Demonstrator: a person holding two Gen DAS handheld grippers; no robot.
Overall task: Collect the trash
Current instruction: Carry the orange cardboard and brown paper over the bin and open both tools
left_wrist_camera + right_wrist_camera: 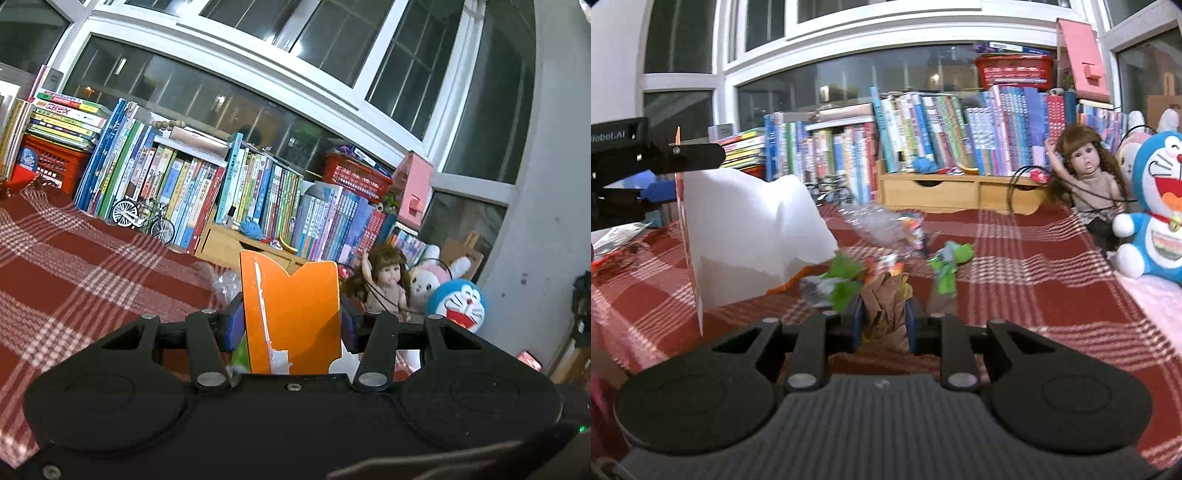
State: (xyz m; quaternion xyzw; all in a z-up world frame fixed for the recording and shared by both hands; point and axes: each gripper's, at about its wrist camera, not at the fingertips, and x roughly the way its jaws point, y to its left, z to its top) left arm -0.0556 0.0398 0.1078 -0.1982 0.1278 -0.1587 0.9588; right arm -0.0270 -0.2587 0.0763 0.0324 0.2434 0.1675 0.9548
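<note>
My left gripper (291, 325) is shut on the orange wall of a paper bag (291, 314), holding it upright. In the right wrist view that same bag (746, 229) stands at the left with its white inside facing me, and the left gripper (665, 173) clamps its rim. My right gripper (884, 321) is shut on a crumpled brown paper wad (884, 299), low over the red plaid cloth (1015, 280). Green wrappers (842, 284) lie just past the pads, another green wrapper (947, 269) to the right, and clear plastic trash (882, 225) further back.
A row of books (923, 133) and a wooden drawer box (960, 192) line the back under the windows. A doll (1089, 173) and a blue plush toy (1152, 206) sit at the right. A small model bicycle (142, 219) stands by the books.
</note>
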